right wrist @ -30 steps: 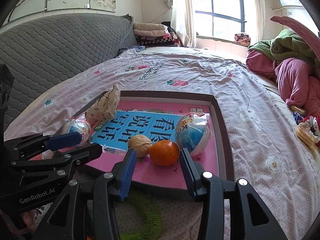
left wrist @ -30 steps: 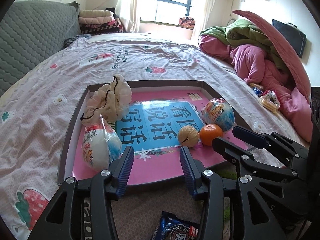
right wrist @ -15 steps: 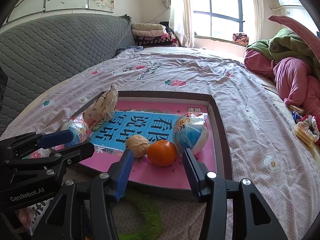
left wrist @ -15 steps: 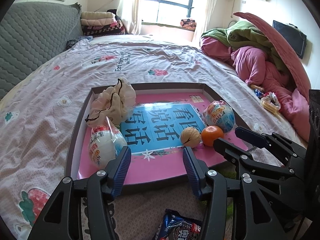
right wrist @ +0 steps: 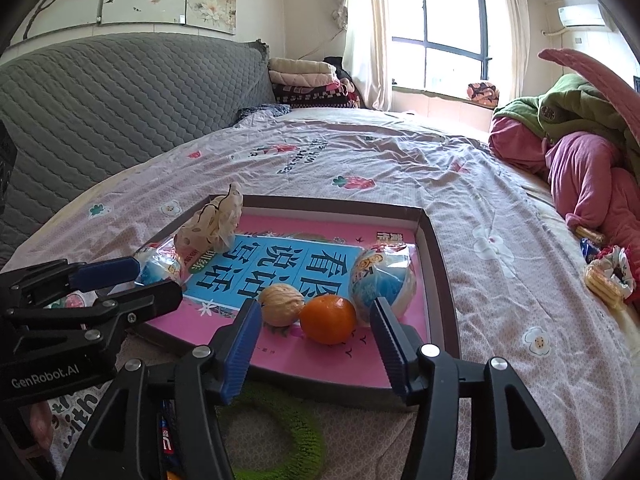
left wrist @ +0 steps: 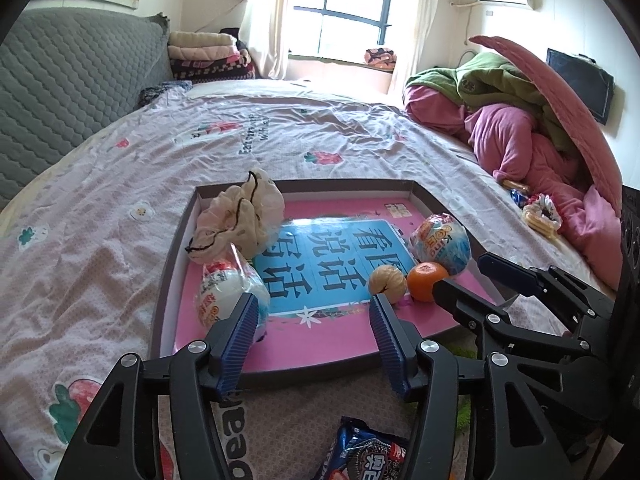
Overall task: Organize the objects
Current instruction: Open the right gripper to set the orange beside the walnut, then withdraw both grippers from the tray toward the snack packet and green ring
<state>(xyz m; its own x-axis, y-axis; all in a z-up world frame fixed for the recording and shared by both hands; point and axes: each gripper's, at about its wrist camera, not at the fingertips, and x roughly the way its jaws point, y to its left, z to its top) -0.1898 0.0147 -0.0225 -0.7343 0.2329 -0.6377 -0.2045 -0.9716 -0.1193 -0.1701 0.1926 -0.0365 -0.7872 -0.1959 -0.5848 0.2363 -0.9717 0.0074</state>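
A brown-rimmed tray (left wrist: pixel 176 264) (right wrist: pixel 436 264) lies on the bed with a pink and blue book in it. On the book rest an orange (left wrist: pixel 426 280) (right wrist: pixel 328 319), a walnut (left wrist: pixel 386 283) (right wrist: pixel 281 305), two wrapped ball snacks (left wrist: pixel 228 296) (right wrist: pixel 380 280) and a cream cloth pouch (left wrist: pixel 240 220) (right wrist: pixel 212 228). My left gripper (left wrist: pixel 312 308) hovers at the tray's near edge, jaws opening, nothing between them. My right gripper (right wrist: pixel 316 308) stands just short of the orange and walnut, jaws opening too, and its pads touch nothing.
A dark snack packet (left wrist: pixel 360 456) and a green fuzzy ring (right wrist: pixel 280 432) lie on the bedspread below the grippers. Pink and green quilts (left wrist: pixel 520 128) pile up at the right, with small wrapped snacks (right wrist: pixel 608 276) beside them. A grey padded headboard (right wrist: pixel 120 92) runs along the left.
The jaws of both grippers have spread wider. The left wrist view has drawn back slightly from the tray. The things in the tray have not moved.
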